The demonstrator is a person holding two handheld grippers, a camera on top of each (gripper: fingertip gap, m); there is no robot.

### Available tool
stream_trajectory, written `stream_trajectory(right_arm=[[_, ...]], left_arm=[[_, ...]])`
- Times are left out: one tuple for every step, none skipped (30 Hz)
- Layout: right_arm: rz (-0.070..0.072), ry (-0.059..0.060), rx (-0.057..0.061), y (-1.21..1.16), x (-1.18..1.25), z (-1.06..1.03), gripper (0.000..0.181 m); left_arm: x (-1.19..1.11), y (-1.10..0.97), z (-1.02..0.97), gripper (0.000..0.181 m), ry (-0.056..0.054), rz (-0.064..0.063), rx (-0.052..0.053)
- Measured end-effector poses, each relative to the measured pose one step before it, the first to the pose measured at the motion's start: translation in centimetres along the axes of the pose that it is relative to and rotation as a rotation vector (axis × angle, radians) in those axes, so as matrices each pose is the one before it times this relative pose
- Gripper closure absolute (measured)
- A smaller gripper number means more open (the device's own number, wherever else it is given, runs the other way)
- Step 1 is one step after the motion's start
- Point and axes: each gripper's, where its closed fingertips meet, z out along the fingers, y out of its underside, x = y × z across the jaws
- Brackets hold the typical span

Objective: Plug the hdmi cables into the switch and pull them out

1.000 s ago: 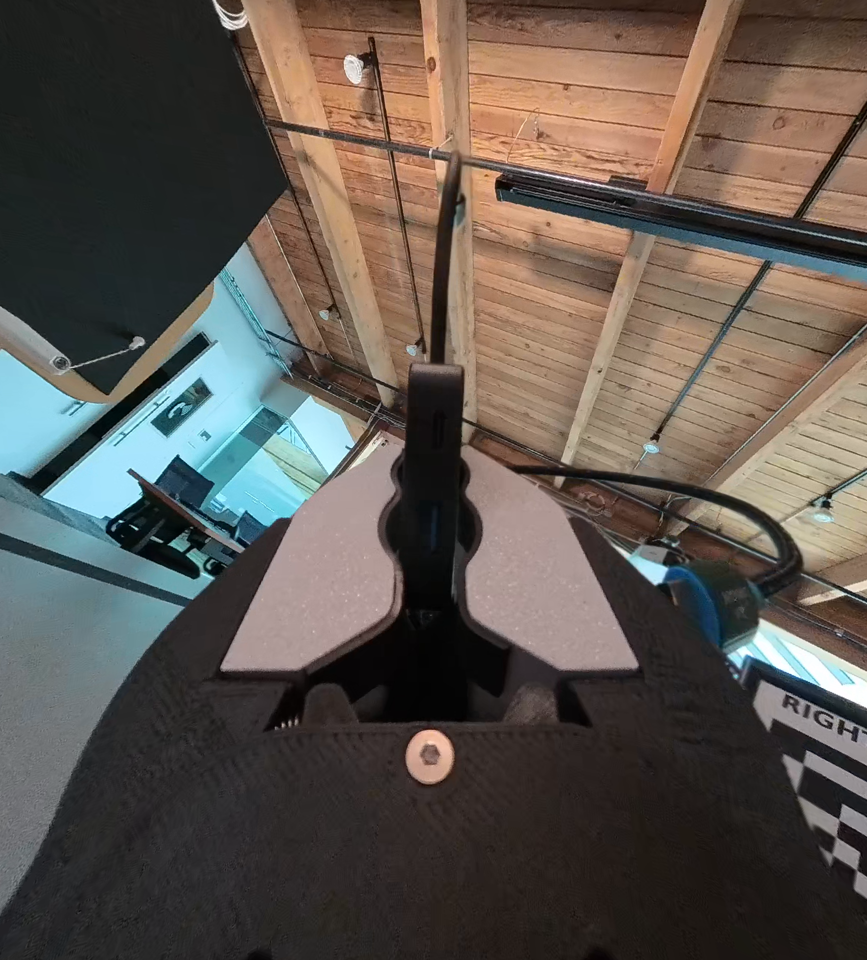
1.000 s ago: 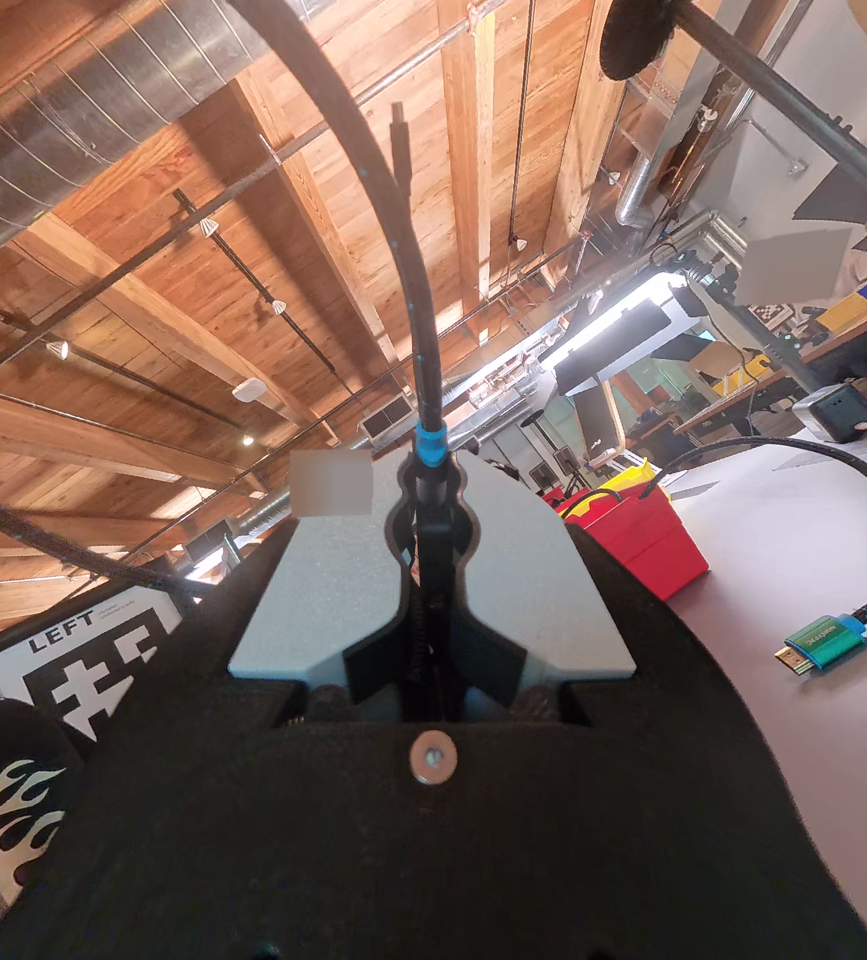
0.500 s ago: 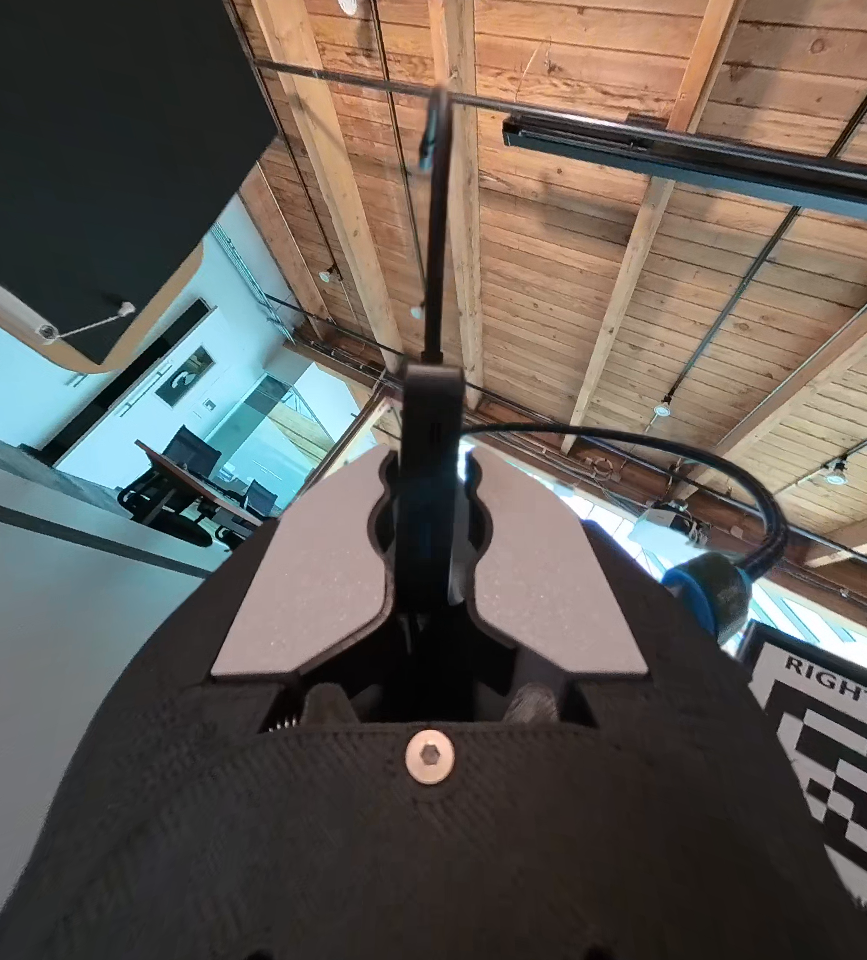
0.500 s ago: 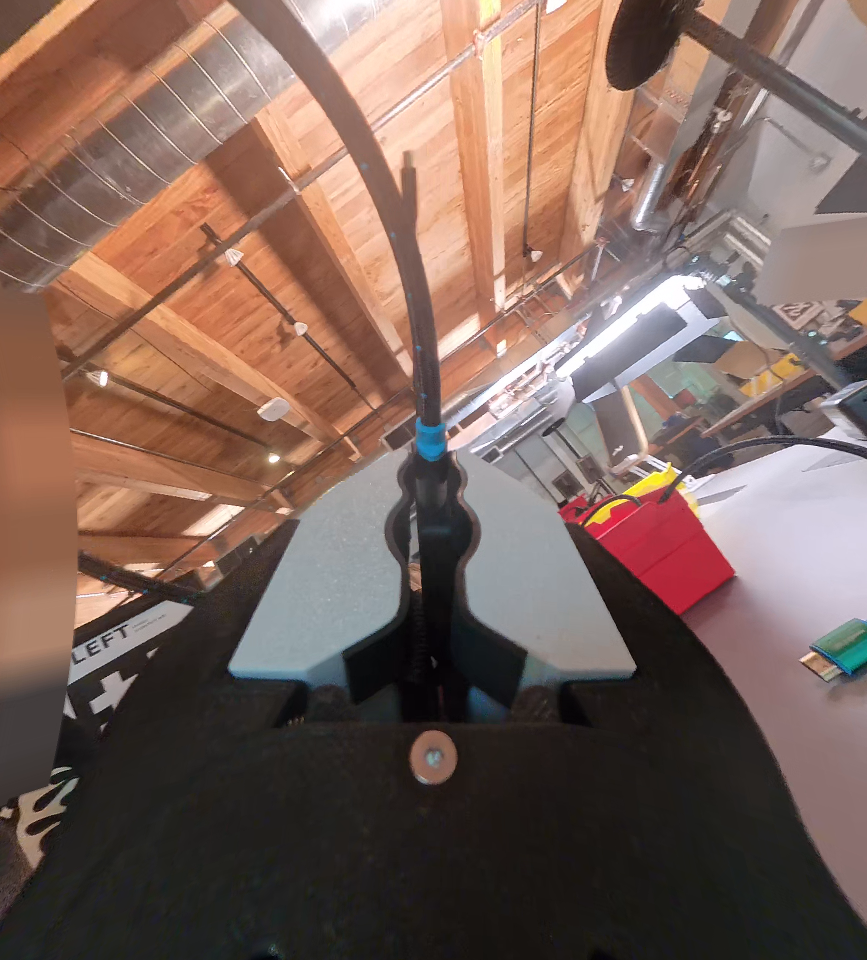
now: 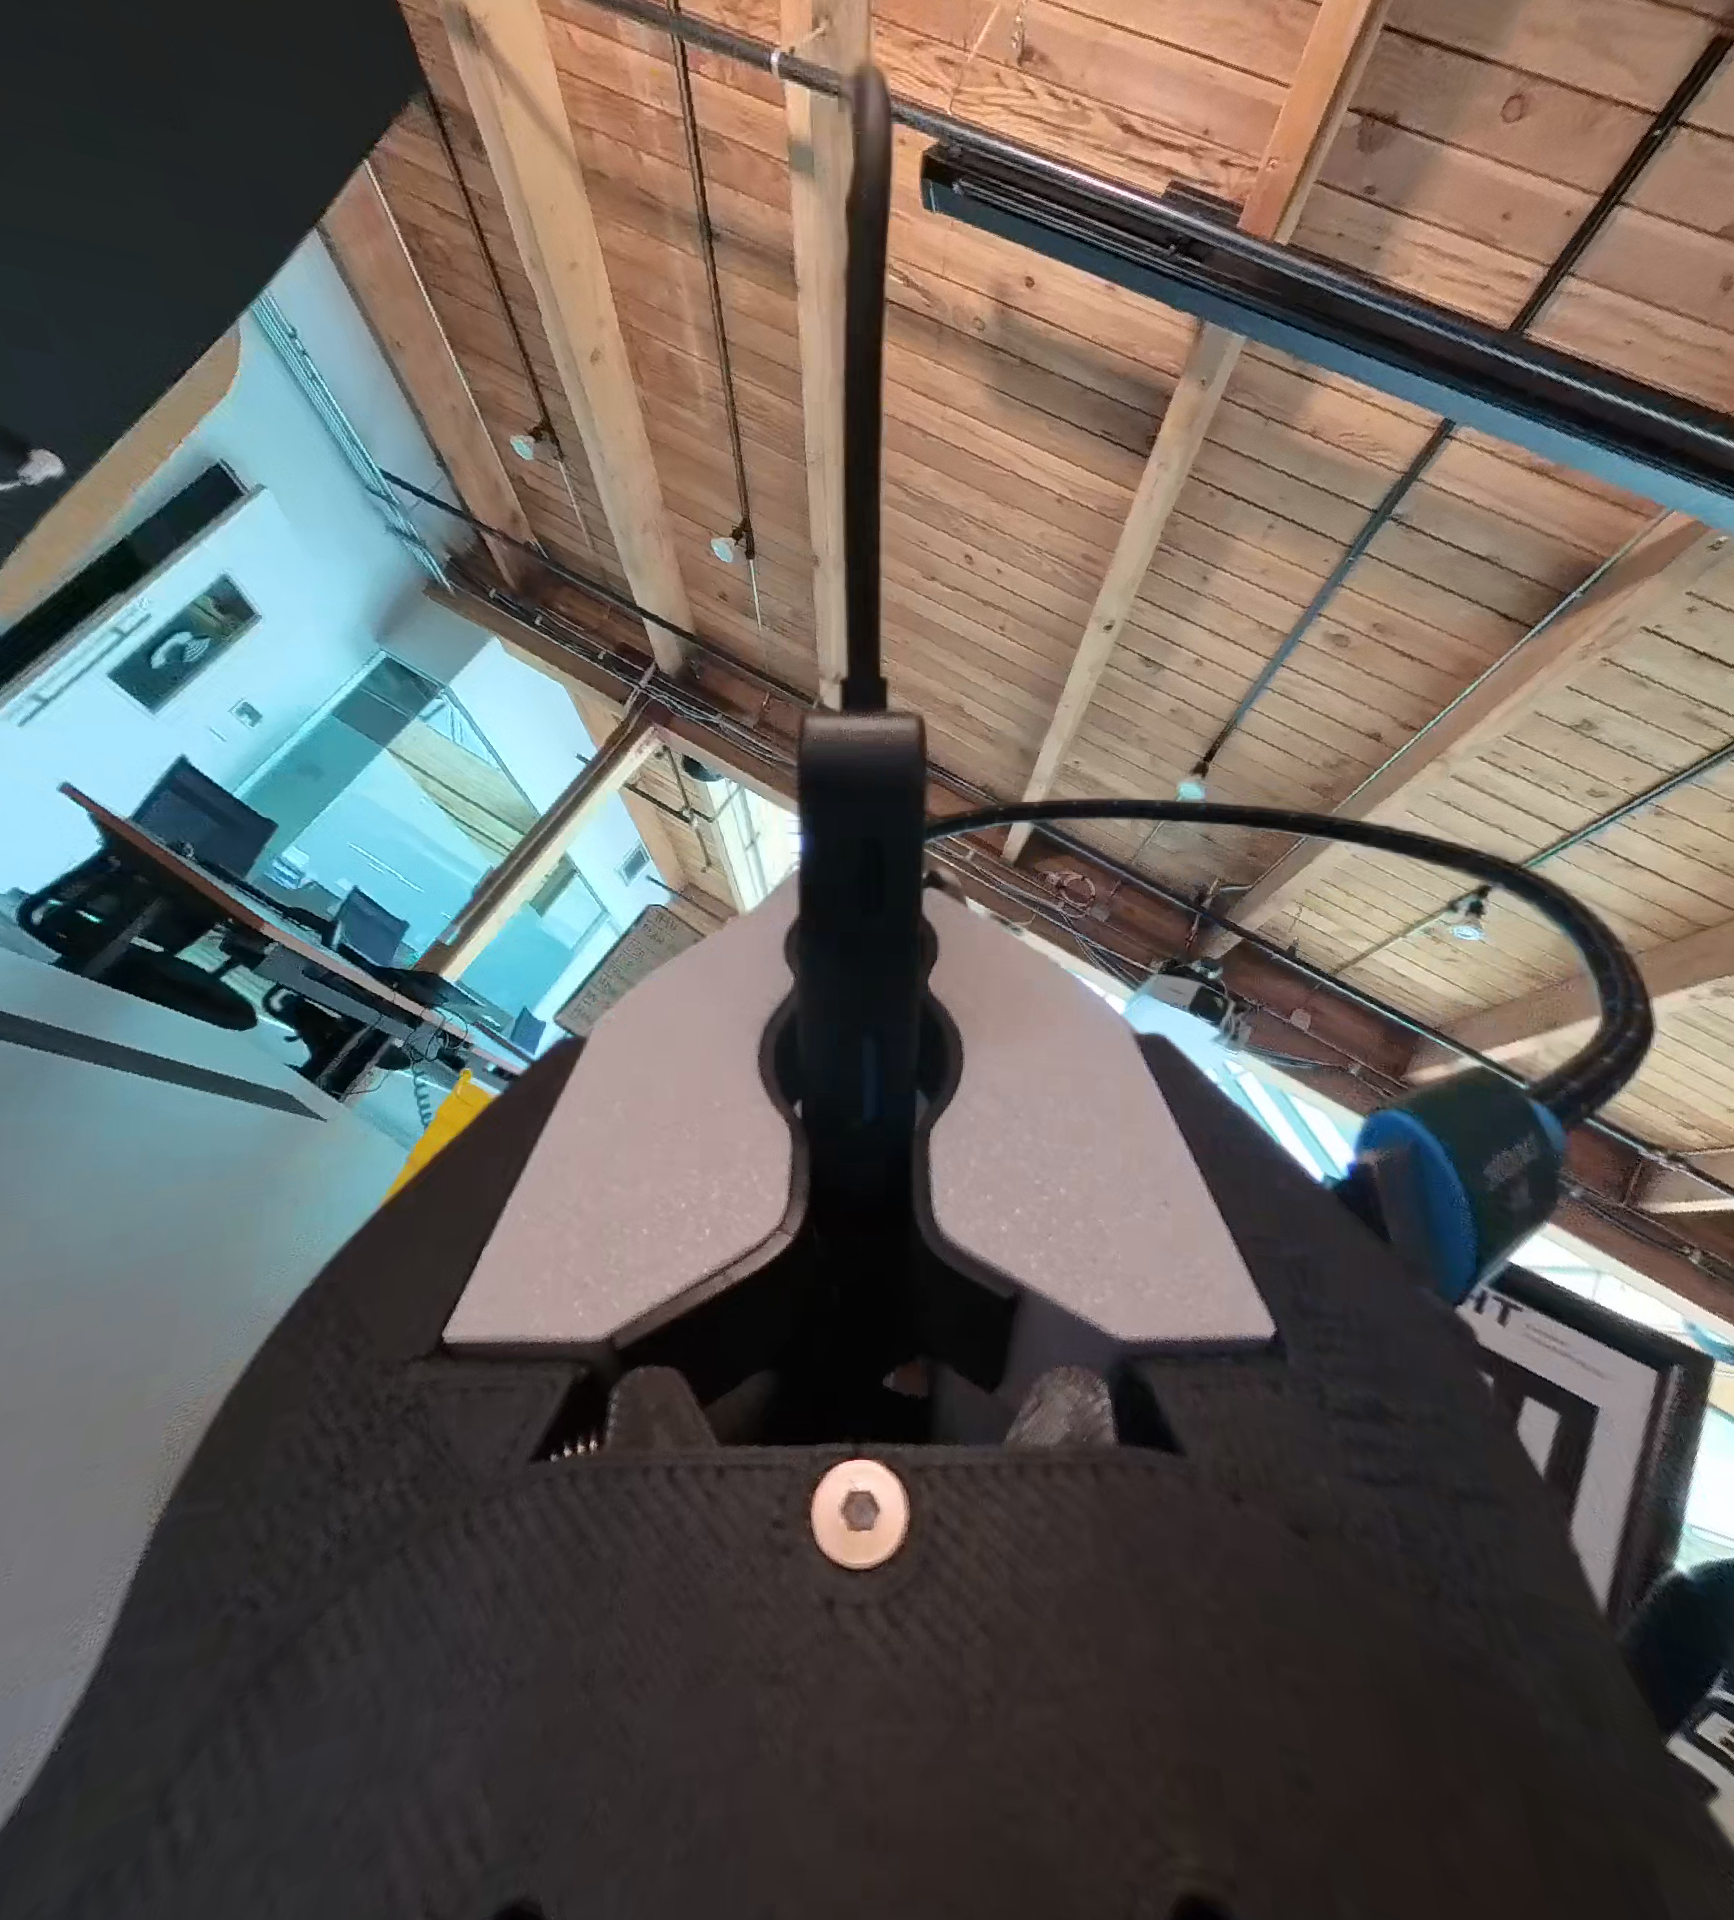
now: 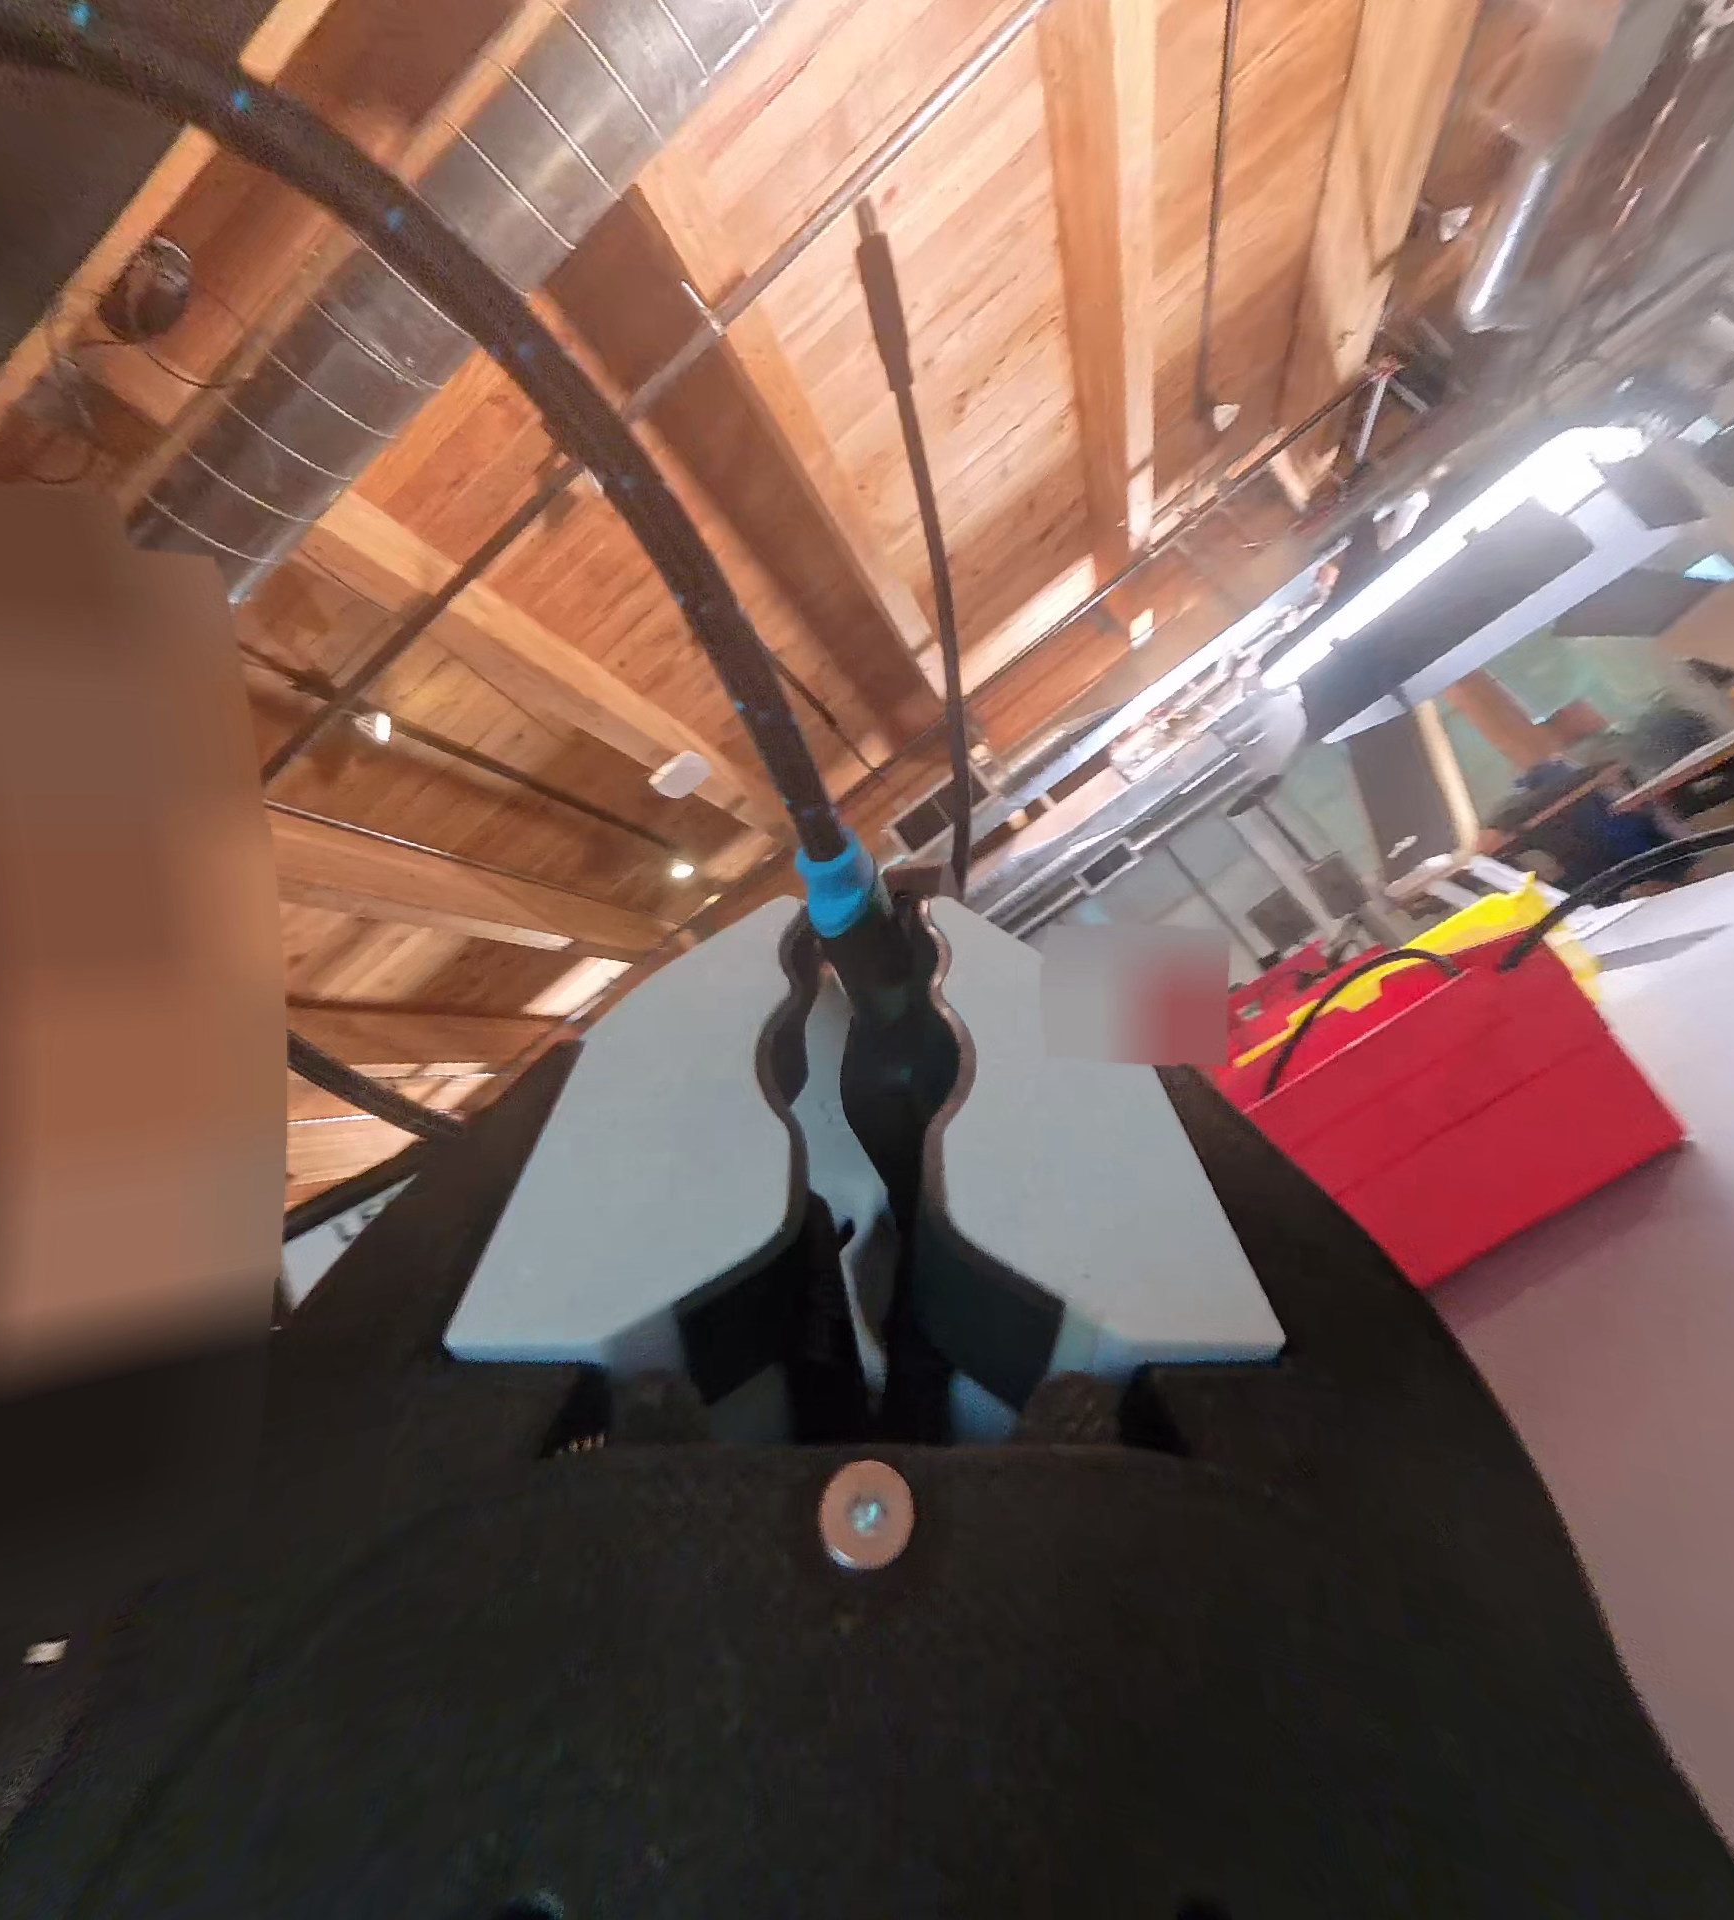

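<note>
Left gripper (image 5: 858, 997): its pale grey padded fingers are pressing together on the slim black rectangular plastic switch (image 5: 860, 831), which is standing up out of the fingertips toward the wooden ceiling.

Switch lead: a thin black pigtail cord (image 5: 865, 395) is rising from the switch's far end.

Right gripper (image 6: 868, 997): its grey fingers are sitting slightly apart yet pinching the dark plug of the black braided hdmi cable with a blue collar (image 6: 835, 891); the plug is leaning left in the gap.

Cable path: the braid is arcing up and left in the right wrist view; in the left wrist view it is looping to the blue-ended plug (image 5: 1465, 1174) at right, near the switch but apart from it.

Far right: a red plastic bin (image 6: 1445, 1091) is resting on the grey table (image 6: 1673, 1455).

Progress: this plug is looking unmated, judged from the gap; whether other ports are filled is hidden. Aligning, inserting and pulling out are remaining.

Change: the right gripper's grip is looser and the plug more tilted than half a second ago; the green-tipped cable end is no longer showing.
</note>
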Motion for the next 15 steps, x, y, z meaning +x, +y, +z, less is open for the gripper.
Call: stream_trajectory(right_arm=[[-0.0392, 0.0267, 0.0003, -0.049, 0.164, -0.053, 0.165], [-0.0367, 0.0283, 0.0011, -0.067, 0.188, -0.052, 0.167], [-0.0222, 0.0208, 0.0016, -0.041, 0.156, -0.042, 0.168], [-0.0111, 0.0138, 0.0021, -0.019, 0.136, -0.033, 0.169], [-0.0094, 0.0136, 0.0024, -0.007, 0.154, -0.037, 0.169], [-0.0080, 0.0124, 0.0015, 0.011, 0.141, -0.029, 0.170], [-0.0073, 0.0104, 0.0022, -0.006, 0.099, -0.040, 0.170], [-0.0073, 0.0063, 0.0020, -0.005, 0.016, -0.035, 0.170], [-0.0091, 0.0069, 0.0018, -0.032, -0.006, -0.022, 0.170], [-0.0136, 0.0114, 0.0029, -0.013, 0.034, -0.026, 0.170], [-0.0118, 0.0092, 0.0027, -0.012, 0.022, -0.036, 0.170], [-0.0064, 0.0064, 0.0022, -0.019, 0.007, -0.032, 0.170], [-0.0014, 0.0076, 0.0010, -0.001, 0.063, -0.022, 0.170], [0.0003, 0.0077, -0.0015, 0.030, 0.107, -0.009, 0.171], [0.0021, 0.0072, -0.0022, 0.037, 0.116, 0.009, 0.170]], left_arm=[[-0.076, 0.044, 0.017, 0.168, -0.0097, 0.0141, -0.0001], [-0.092, 0.038, 0.011, 0.168, -0.0141, 0.0203, 0.0010], [-0.094, 0.022, 0.009, 0.168, -0.0132, 0.0185, 0.0012], [-0.087, 0.016, -0.013, 0.168, -0.0110, 0.0138, 0.0003], [-0.098, 0.008, -0.027, 0.168, -0.0105, 0.0109, -0.0001], [-0.101, 0.016, -0.029, 0.168, -0.0105, 0.0095, -0.0003], [-0.078, 0.022, -0.018, 0.168, -0.0086, 0.0077, -0.0005], [-0.030, 0.012, -0.013, 0.168, -0.0051, 0.0057, -0.0003], [0.015, 0.019, 0.009, 0.168, -0.0031, 0.0058, 0.0005], [-0.011, -0.004, -0.001, 0.168, -0.0066, 0.0101, 0.0025], [-0.009, 0.010, -0.005, 0.168, -0.0084, 0.0123, 0.0034], [-0.021, -0.002, -0.012, 0.169, -0.0067, 0.0082, 0.0024], [-0.037, -0.006, -0.020, 0.169, -0.0057, 0.0026, 0.0025], [-0.090, -0.003, -0.028, 0.169, -0.0069, -0.0001, 0.0037], [-0.101, -0.029, -0.036, 0.169, -0.0073, -0.0015, 0.0038]])
